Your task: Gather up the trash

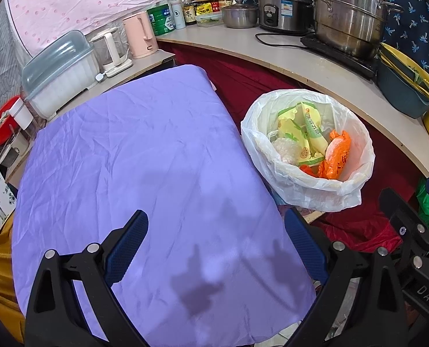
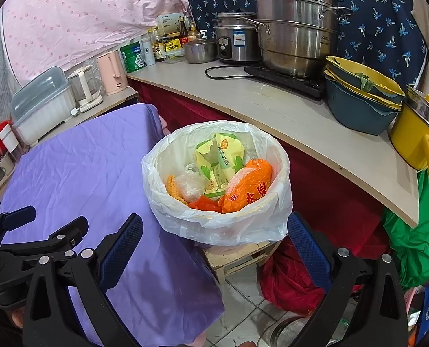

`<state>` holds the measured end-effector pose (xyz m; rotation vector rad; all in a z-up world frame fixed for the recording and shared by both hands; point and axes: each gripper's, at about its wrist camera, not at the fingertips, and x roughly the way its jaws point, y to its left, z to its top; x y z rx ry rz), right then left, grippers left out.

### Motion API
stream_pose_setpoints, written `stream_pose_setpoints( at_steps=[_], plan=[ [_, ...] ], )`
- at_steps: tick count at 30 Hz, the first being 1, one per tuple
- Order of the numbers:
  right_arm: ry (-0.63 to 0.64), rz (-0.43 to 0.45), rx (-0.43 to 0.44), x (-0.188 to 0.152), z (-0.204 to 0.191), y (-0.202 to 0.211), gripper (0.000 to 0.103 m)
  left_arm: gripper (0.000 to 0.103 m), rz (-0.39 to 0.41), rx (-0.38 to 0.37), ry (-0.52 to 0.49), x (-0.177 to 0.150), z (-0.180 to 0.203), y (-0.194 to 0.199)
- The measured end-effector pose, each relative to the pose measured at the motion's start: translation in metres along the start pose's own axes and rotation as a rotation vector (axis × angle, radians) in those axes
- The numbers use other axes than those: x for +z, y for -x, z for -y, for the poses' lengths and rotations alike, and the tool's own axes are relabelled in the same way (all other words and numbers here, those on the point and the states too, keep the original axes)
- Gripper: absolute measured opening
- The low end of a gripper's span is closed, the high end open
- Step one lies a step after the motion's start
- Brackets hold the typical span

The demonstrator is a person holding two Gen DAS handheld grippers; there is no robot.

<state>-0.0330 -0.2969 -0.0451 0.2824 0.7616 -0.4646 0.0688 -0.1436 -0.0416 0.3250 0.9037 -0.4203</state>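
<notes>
A bin lined with a white plastic bag [image 1: 344, 190] [image 2: 162, 208] stands right of the table covered with a purple cloth [image 1: 145, 156] [image 2: 78, 167]. In the bin lie a yellow-green wrapper [image 1: 304, 127] [image 2: 223, 156], an orange bag [image 1: 335, 156] [image 2: 249, 185], a clear plastic wad [image 2: 189, 186] and a piece of corn [image 2: 174, 192]. My left gripper [image 1: 217, 243] is open and empty above the near part of the cloth. My right gripper [image 2: 214, 245] is open and empty, just in front of the bin. The left gripper [image 2: 20, 217] also shows in the right wrist view.
The bin sits on a small wooden stool [image 2: 237, 257]. A curved counter [image 2: 286, 115] behind holds steel pots [image 2: 295, 26], a rice cooker [image 2: 234, 40], stacked bowls [image 2: 362, 95] and a yellow pot [image 2: 416, 138]. Kettles [image 1: 140, 34] and a dish box [image 1: 61, 69] stand behind the table. Green [image 2: 416, 248] and red bags [image 2: 286, 283] lie on the floor.
</notes>
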Motion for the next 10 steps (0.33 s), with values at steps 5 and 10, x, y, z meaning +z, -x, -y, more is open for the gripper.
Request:
stream_pose_setpoints(
  at_steps=[5, 10],
  plan=[
    [0.001, 0.004, 0.003, -0.0008, -0.0014, 0.0025, 0.096, 0.091, 0.002, 0.001, 0.004, -0.0004, -0.0011, 0.0022],
    [0.000, 0.007, 0.004, 0.0000, -0.0029, 0.0067, 0.096, 0.091, 0.006, -0.012, 0.001, -0.0005, -0.0018, 0.0048]
  ],
)
